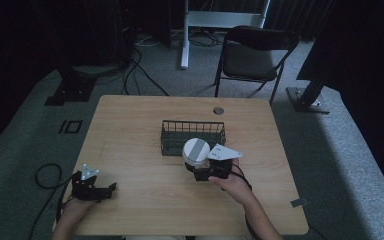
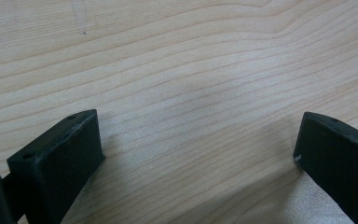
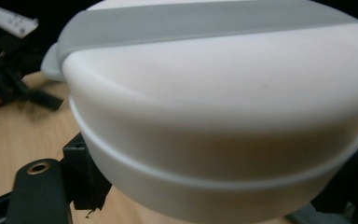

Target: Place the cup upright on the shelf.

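Observation:
A round white container (image 1: pixel 195 151) with a grey band across its lid sits in front of the dark wire basket (image 1: pixel 169 134) at the table's middle. My right gripper (image 1: pixel 201 171) is shut on this white container (image 3: pixel 223 112), whose wall bulges between the jaws; its black fingers (image 3: pixel 81 175) press the lower wall. My left gripper (image 1: pixel 105 190) rests near the table's front left corner, open, with bare wood between its jaws (image 2: pixel 198 154) and its fingers (image 2: pixel 63 154) wide apart.
The wooden table (image 1: pixel 130 120) has a round cable hole (image 1: pixel 218 110) at the back. A folding chair (image 1: pixel 252 55) stands beyond the table. Cables lie on the floor at the left (image 1: pixel 47 175).

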The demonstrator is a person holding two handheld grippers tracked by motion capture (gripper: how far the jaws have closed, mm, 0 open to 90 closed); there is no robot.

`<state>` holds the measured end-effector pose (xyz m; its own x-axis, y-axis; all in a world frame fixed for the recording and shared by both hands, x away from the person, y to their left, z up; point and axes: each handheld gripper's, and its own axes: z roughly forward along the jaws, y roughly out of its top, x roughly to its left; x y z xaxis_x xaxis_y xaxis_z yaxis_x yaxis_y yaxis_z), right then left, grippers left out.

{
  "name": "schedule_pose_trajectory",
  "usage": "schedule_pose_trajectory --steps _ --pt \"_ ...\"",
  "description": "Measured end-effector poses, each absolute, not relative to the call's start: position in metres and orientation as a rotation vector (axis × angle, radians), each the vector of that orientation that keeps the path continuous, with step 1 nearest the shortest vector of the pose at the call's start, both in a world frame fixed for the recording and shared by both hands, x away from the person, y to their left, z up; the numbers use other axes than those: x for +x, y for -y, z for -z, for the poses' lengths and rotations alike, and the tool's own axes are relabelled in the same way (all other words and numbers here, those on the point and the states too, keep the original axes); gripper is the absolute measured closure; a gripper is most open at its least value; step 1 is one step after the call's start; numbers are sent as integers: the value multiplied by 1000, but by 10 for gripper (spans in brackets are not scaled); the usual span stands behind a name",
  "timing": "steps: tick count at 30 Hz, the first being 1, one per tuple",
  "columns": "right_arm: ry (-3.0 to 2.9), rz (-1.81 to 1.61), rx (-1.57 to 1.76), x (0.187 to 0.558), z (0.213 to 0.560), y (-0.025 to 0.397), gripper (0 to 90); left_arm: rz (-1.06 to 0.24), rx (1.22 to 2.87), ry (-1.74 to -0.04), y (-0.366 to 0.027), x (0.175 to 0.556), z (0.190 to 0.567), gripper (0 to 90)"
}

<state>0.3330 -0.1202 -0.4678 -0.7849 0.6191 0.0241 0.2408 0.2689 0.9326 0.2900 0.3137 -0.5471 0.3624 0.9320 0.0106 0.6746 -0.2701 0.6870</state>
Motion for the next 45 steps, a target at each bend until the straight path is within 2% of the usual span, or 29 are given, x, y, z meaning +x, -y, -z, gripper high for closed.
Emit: schedule_pose_trajectory --steps 23,32,45 --pt "-2014 -1468 949 378 415 112 183 -564 2035 -1387 -314 290 547 12" --pt "-1950 -1386 1057 399 413 105 183 -564 2037 -1386 -314 290 547 12" --pt "-1857 -1266 1228 414 426 84 183 -565 2035 -1387 -314 290 547 12"
